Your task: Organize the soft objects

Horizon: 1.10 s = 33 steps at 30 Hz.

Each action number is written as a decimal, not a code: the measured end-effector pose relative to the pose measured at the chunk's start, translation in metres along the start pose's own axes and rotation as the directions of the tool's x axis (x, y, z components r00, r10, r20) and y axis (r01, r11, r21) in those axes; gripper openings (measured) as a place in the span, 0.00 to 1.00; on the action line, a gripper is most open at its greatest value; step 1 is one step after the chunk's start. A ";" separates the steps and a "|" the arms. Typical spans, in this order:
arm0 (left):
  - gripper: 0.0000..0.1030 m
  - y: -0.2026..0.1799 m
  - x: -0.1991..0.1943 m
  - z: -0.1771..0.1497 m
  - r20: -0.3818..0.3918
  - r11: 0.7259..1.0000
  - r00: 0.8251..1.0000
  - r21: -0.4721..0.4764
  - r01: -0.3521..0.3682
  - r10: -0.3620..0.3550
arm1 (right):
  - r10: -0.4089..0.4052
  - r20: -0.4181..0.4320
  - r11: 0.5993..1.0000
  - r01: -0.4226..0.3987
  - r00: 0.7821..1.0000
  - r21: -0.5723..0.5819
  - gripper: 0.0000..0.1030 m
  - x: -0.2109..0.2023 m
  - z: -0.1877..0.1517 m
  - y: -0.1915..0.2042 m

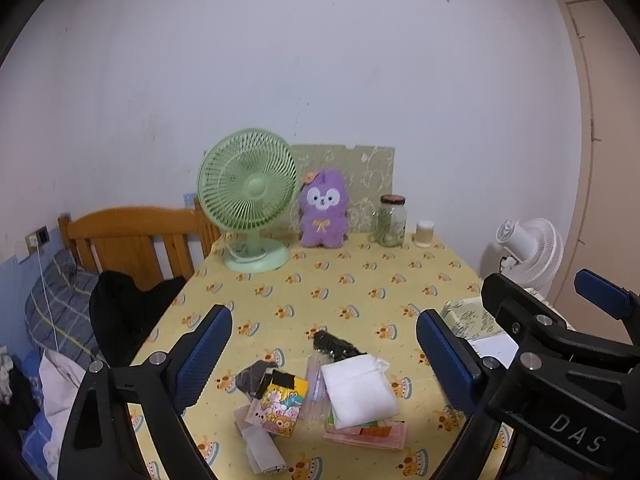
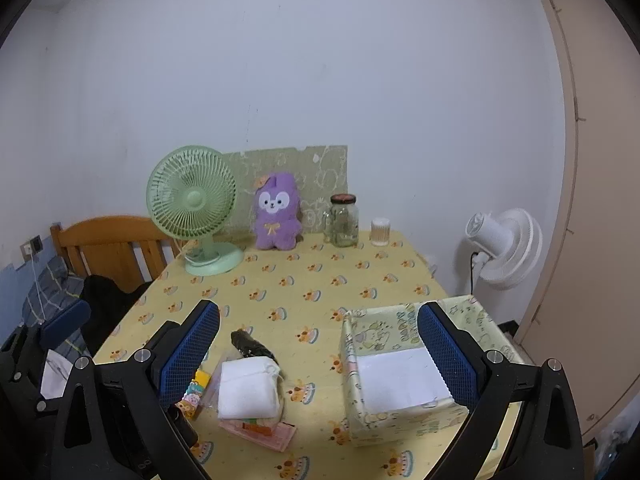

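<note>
A heap of soft items lies on the yellow tablecloth (image 1: 320, 280) near its front edge. It holds a white folded cloth (image 1: 358, 394) (image 2: 248, 394) on a pink pack (image 1: 368, 434), a black bundle (image 1: 334, 344) (image 2: 250, 344), a cartoon tissue pack (image 1: 280, 404) and a grey rag (image 1: 252, 376). A purple plush toy (image 1: 322, 210) (image 2: 276, 214) sits upright at the back. My left gripper (image 1: 326, 360) hovers open above the heap. To the right, my right gripper (image 2: 320, 358) is open too, between the heap and a patterned box (image 2: 400, 420) with white paper inside.
A green desk fan (image 1: 248, 196), a glass jar (image 1: 390, 220) and a small swab holder (image 1: 424, 234) stand along the back wall. A wooden headboard (image 1: 132, 236) and bed lie left of the table. On the right are a white fan (image 2: 504, 252) and a door (image 2: 600, 200).
</note>
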<state>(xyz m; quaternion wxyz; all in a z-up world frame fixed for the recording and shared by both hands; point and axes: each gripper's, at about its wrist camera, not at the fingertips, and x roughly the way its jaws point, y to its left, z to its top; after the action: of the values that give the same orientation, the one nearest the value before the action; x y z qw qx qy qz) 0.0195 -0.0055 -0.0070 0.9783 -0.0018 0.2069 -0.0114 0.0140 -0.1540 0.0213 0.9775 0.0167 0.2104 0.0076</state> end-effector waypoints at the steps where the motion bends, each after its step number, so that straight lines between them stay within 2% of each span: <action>1: 0.92 0.002 0.003 -0.001 -0.007 1.000 1.000 -0.004 -0.004 0.004 | 0.002 -0.007 1.000 -0.002 1.000 -0.001 0.97 0.003 -0.001 0.002; 6: 0.89 0.007 0.018 -0.011 -0.015 0.999 0.999 0.008 -0.035 0.035 | 0.008 -0.031 1.000 -0.009 0.999 -0.009 0.97 0.021 -0.010 0.011; 18: 0.87 0.033 0.067 -0.048 -0.142 0.998 0.988 -0.010 -0.061 0.059 | 0.053 -0.130 0.998 -0.050 0.990 0.024 0.97 0.076 -0.049 0.033; 21: 0.87 0.037 0.078 -0.058 -0.171 0.997 0.982 -0.002 -0.077 0.076 | 0.057 -0.160 0.998 -0.053 0.986 0.027 0.97 0.091 -0.060 0.040; 30: 0.87 0.046 0.105 -0.082 -0.264 0.998 0.964 -0.042 -0.054 0.041 | 0.042 -0.217 0.999 -0.039 0.975 0.017 0.97 0.119 -0.082 0.050; 33: 0.87 0.046 0.111 -0.088 -0.283 0.996 0.957 -0.036 -0.083 0.070 | 0.047 -0.234 0.999 -0.050 0.971 -0.006 0.96 0.127 -0.087 0.055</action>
<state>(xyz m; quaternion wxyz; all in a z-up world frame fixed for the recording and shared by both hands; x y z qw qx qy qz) 0.0864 0.0380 -0.1331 0.9383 -0.0156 0.3440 0.0312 0.0932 -0.0933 -0.1084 0.9455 0.0153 0.3235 0.0347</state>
